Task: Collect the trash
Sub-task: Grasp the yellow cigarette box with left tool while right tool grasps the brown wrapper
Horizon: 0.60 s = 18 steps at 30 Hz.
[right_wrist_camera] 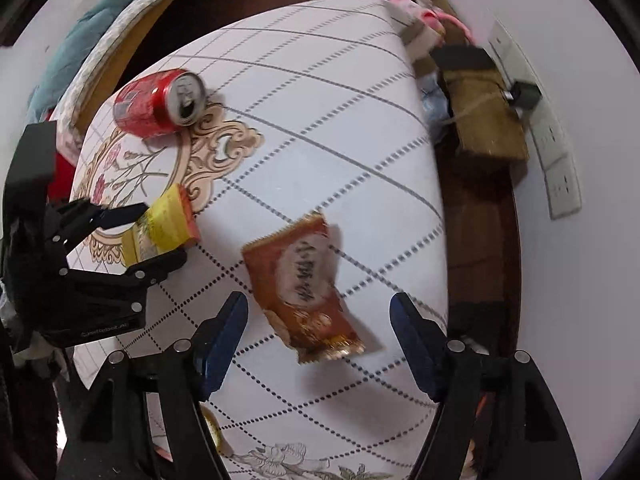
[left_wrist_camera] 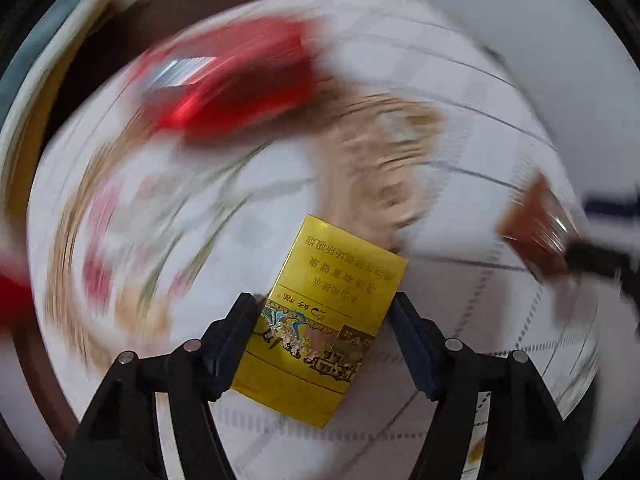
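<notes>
Home interior, likely a living or bedroom corner. Landmark: table (right_wrist_camera: 320,80) under a white cloth with grey lattice lines and printed floral ornament. Beyond its far left corner, a teal quilted blanket (right_wrist_camera: 100,12) lies over pale upholstery. Past its right edge, dark wood floor (right_wrist_camera: 480,240) meets a white wall with a row of wall sockets (right_wrist_camera: 556,160), one with a black plug (right_wrist_camera: 526,94). At the far right corner, pink-and-white clutter (right_wrist_camera: 412,4), blurred.
</notes>
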Tool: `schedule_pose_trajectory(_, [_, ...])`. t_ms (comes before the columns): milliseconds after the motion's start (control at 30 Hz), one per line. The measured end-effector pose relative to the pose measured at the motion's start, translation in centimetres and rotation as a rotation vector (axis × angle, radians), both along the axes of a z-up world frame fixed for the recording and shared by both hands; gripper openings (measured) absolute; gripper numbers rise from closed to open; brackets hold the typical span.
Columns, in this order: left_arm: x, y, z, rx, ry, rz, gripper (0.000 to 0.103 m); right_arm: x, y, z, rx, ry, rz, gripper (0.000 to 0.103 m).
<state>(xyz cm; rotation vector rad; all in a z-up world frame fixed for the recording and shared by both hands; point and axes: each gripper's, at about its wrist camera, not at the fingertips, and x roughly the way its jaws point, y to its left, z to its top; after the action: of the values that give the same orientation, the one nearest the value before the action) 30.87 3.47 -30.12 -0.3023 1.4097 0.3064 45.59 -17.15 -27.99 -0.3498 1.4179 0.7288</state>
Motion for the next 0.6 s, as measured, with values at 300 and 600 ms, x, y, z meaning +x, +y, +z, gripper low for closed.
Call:
schedule_pose_trajectory(300, [-2.3, -0.4, -0.3, 0.042, -0.036, -0.042, 0.067, -1.5, 3.5, -2.9, -0.121, -0.039, 0.108, 0.075])
schedule_pose_trajectory(600, [0.1, -1.2, -0.8, 0.043, -0.005, -0.185, 0.068, -4.0, 4.6, -2.2, -0.111, -0.062, 0.122, 0.046])
